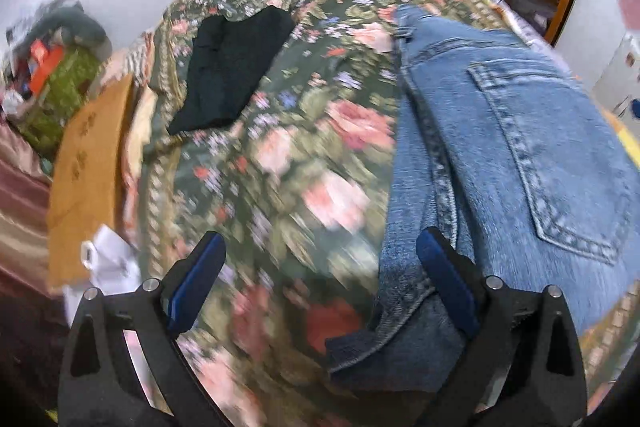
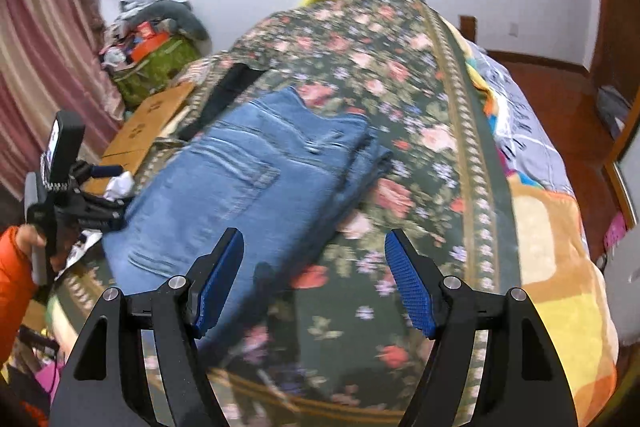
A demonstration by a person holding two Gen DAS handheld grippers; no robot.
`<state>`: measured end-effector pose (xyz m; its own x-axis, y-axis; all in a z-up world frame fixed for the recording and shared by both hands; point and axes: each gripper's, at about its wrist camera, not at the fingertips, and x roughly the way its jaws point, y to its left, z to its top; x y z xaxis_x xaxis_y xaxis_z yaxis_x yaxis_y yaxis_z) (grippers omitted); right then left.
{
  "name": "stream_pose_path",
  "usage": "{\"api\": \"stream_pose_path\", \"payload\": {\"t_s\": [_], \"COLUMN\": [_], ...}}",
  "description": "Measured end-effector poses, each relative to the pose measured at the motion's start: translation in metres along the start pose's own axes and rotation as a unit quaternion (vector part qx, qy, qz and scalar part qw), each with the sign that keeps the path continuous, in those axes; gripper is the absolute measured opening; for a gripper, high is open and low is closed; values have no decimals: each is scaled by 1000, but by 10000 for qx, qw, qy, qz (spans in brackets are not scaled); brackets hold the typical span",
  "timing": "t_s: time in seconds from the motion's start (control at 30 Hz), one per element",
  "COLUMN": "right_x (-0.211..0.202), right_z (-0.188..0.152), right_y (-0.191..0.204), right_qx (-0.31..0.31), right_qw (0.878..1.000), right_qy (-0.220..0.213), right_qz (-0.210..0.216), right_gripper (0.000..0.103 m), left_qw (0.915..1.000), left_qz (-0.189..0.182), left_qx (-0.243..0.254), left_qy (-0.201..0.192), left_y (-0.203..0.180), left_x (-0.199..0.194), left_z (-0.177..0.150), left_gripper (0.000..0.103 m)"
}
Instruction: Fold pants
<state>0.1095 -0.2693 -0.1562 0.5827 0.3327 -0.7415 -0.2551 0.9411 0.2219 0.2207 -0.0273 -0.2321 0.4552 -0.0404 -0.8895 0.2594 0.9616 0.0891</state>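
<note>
Lying folded on the floral bedspread (image 2: 400,75): one pair of blue jeans (image 2: 248,179), one black garment (image 1: 232,67) beyond; hovering over the jeans, left gripper (image 1: 320,259) and right gripper (image 2: 314,247), both gaping wide, holding nothing.

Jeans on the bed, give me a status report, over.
Left gripper open, jaws empty, at jeans edge. Right gripper open, empty. Jeans folded on floral bedspread. Black garment lies apart, not obstructing.

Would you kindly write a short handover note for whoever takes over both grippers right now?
Left gripper: open, empty, hovering by the near edge of the folded blue denim jeans.
Right gripper: open, empty, above the floral green bedspread.
Jeans lie folded into a compact stack on the bedspread; a folded black garment lies beyond them.
Done: jeans appear folded.
Left: perhaps tidying; nothing held.
</note>
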Motion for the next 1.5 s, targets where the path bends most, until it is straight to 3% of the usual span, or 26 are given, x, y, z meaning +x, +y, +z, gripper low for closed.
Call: {"api": "stream_pose_path", "payload": {"t_s": [0.13,0.27,0.4,0.53,0.57,0.63,0.73,0.87,1.0,1.17,1.33,1.43,1.5], "right_x": [3,13,16,15,15,16,20,19,15,7,8,16,25], "right_z": [-5,-14,-23,-26,-26,-29,-31,-32,-24,-9,17,34,46], "right_y": [20,23,22,17,18,16,13,11,9,-5,-17,-26,-34], "right_qx": [-255,-225,-236,-189,-205,-221,-324,-432,-478,-230,-111,-50,-2], "right_qw": [9997,9995,9994,9997,9996,9996,9987,9982,9977,9994,9999,9998,9997], "right_qy": [15,191,245,182,173,180,231,279,443,259,-13,-147,-213], "right_qz": [40,120,50,30,-37,-52,-320,-300,-179,30,-7,-100,-132], "right_gripper": [70,67,54,44,35,33,12,12,15,41,58,67,68], "left_qw": [9990,9988,9951,9930,9940,9968,9979,9976,9986,9969,9953,9941,9939], "left_qz": [-397,-328,-592,-783,-760,-578,-545,-606,-273,-267,-88,-56,-88], "left_qx": [-172,-282,-541,-416,-302,-122,-91,-131,-81,-302,-225,-181,-167], "left_qy": [-54,-241,-576,-778,-731,-533,-344,-315,-449,-679,-934,-1070,-1086], "left_y": [-15,-23,-24,-33,-38,-46,-48,-44,-37,-18,-12,-12,-12], "left_x": [-14,-30,-49,-60,-57,-46,-29,-31,-38,-45,-40,-31,-23], "left_z": [-12,-7,1,2,1,-2,-8,-7,2,28,68,89,102], "left_gripper": [98,83,78,78,78,72,72,71,70,70,71,77,78]}}
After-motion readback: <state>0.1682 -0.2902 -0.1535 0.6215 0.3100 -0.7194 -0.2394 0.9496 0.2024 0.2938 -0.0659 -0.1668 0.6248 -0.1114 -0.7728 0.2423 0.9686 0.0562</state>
